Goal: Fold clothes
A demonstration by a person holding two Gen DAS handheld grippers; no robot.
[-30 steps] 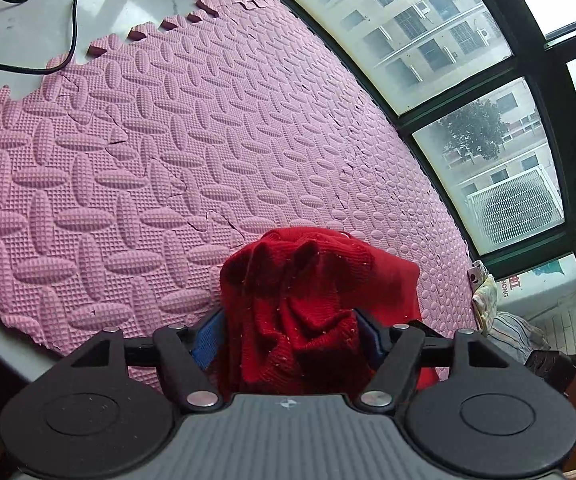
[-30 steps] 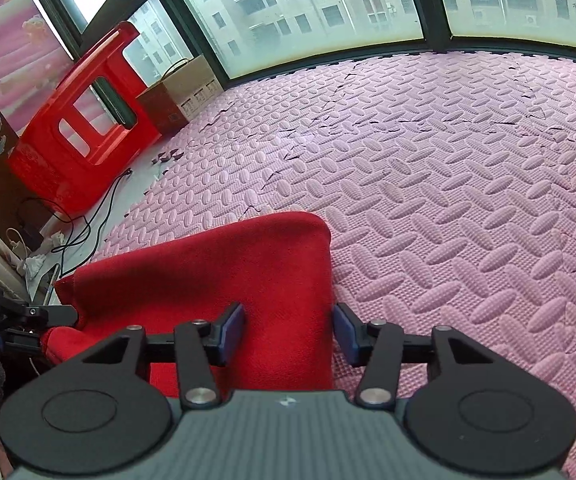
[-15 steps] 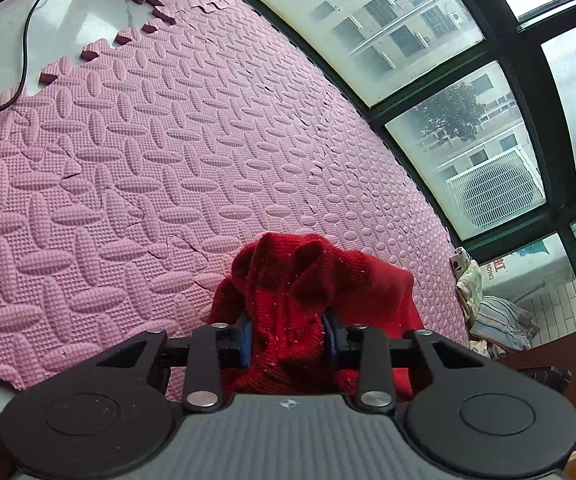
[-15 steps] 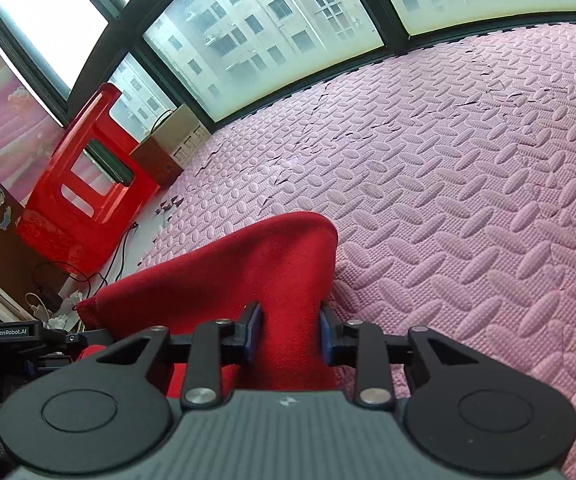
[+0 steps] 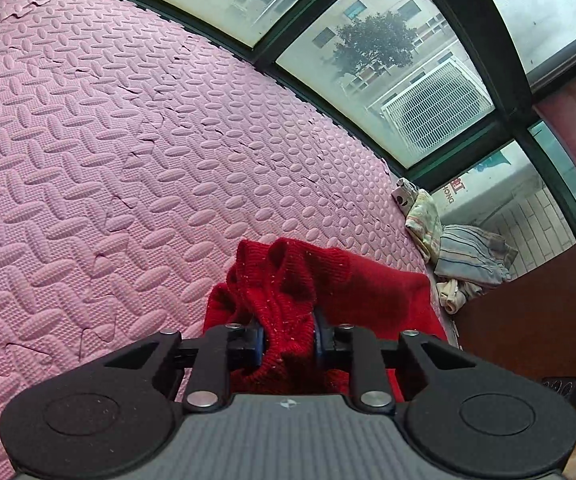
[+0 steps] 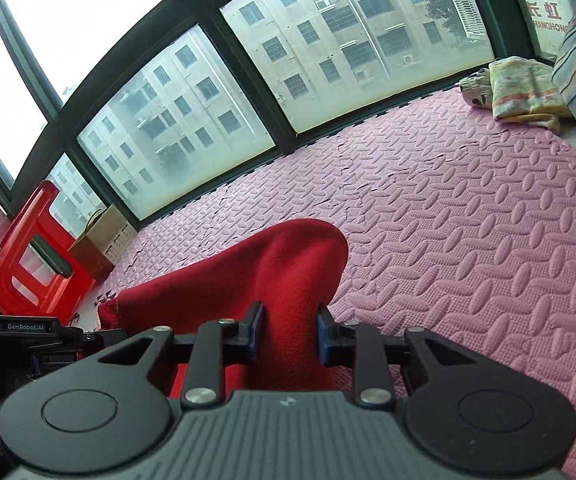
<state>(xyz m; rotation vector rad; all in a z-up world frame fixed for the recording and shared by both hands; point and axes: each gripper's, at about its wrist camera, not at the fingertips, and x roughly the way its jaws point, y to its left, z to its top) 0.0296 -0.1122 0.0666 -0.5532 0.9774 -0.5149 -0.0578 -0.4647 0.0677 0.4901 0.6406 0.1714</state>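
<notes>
A red knit garment (image 5: 312, 292) is bunched between the jaws of my left gripper (image 5: 288, 340), which is shut on it and holds it above the pink foam mat (image 5: 127, 140). My right gripper (image 6: 288, 336) is shut on another part of the same red garment (image 6: 271, 280), which rises in a fold in front of the jaws. The left gripper's body (image 6: 19, 332) shows at the left edge of the right wrist view, with red cloth stretched toward it.
Large windows (image 6: 247, 80) border the mat's far side. A pile of folded striped and yellow cloths (image 5: 448, 248) lies at the mat's end; it also shows in the right wrist view (image 6: 528, 92). A red plastic stool (image 6: 35, 264) and a cardboard box (image 6: 99, 240) stand at left.
Both grippers have closed on the red garment and lifted it off the mat. Both views have tilted up toward the windows.
</notes>
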